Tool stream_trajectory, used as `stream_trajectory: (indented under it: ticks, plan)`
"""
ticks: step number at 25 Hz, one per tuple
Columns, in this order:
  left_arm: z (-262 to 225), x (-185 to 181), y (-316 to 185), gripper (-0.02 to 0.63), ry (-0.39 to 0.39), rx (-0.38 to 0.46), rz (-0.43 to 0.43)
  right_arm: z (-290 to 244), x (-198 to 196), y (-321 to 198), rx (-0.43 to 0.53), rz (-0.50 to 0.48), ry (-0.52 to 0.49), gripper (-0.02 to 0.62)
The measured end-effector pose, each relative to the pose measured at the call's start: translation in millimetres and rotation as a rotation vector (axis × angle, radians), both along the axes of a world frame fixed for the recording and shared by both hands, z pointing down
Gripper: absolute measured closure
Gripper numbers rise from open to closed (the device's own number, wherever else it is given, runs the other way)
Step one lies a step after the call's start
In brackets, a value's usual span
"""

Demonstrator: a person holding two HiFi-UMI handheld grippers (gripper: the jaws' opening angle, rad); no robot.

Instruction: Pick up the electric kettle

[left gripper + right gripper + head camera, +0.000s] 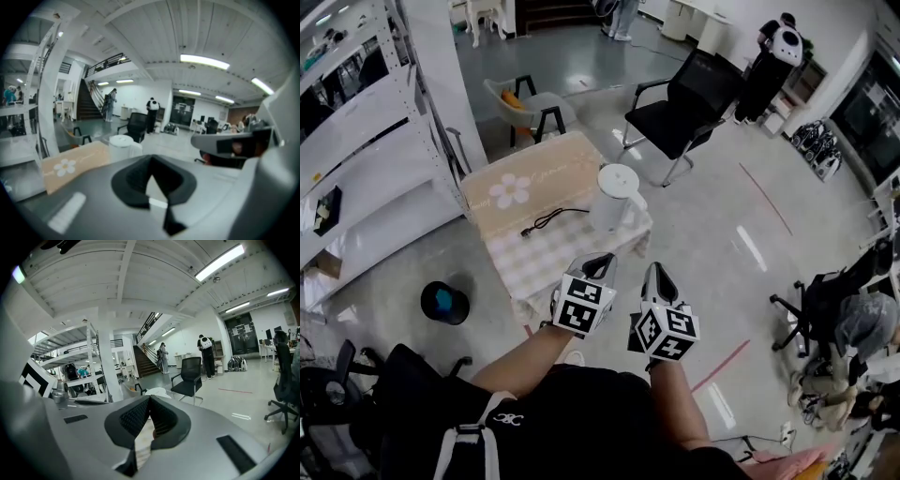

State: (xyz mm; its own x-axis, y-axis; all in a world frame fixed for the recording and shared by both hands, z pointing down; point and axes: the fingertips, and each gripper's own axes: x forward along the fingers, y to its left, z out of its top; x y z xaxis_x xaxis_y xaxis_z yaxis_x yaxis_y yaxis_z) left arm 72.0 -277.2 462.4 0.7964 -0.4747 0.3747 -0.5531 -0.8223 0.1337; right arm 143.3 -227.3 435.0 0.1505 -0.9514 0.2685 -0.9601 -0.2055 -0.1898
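The white kettle (617, 197) stands upright, lid on, near the right edge of the small counter (534, 258), with its handle on the right side, which I judge leaves it easy to reach. A black cord (551, 220) lies loose on the cloth just beside it (likely clear of a grab). The left claw (602, 262) and right claw (656, 275) hover side by side short of the counter, aimed toward the kettle, each pressed together on nothing. The cloth bears a flower (510, 190) and faint script too small to read; the kettle shows no readable brand.
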Motion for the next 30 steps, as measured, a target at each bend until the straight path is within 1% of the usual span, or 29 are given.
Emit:
stream_trajectory:
  ticks: [6, 11, 15, 16, 17, 21, 25, 27, 30]
  plan:
    - [13, 8, 0, 0.604, -0.008, -0.017, 0.0, 17, 3, -7, -0.033, -0.041, 0.005, 0.597]
    - [15, 26, -15, 0.604, 0.003, -0.014, -0.029, 14, 22, -26, -0.023, -0.094, 0.03, 0.597]
    - [14, 44, -29, 0.604, 0.001, -0.006, -0.058, 8, 43, -44, -0.017, -0.132, 0.027, 0.597]
    - [15, 49, -33, 0.595, 0.003, -0.009, -0.063, 8, 48, -49, -0.017, -0.142, 0.026, 0.597]
    - [16, 53, -36, 0.567, 0.005, -0.015, -0.067, 7, 52, -54, -0.017, -0.153, 0.023, 0.597]
    - [25, 74, -49, 0.545, 0.013, -0.027, -0.083, 12, 69, -70, -0.023, -0.192, 0.008, 0.597]
    - [46, 98, -62, 0.488, 0.015, -0.059, -0.089, 20, 90, -82, -0.038, -0.216, 0.002, 0.597]
    - [57, 111, -70, 0.459, 0.005, -0.056, -0.093, 26, 103, -86, -0.049, -0.222, -0.004, 0.597]
    - [74, 127, -83, 0.439, -0.027, -0.038, -0.094, 37, 122, -91, -0.072, -0.227, -0.021, 0.597]
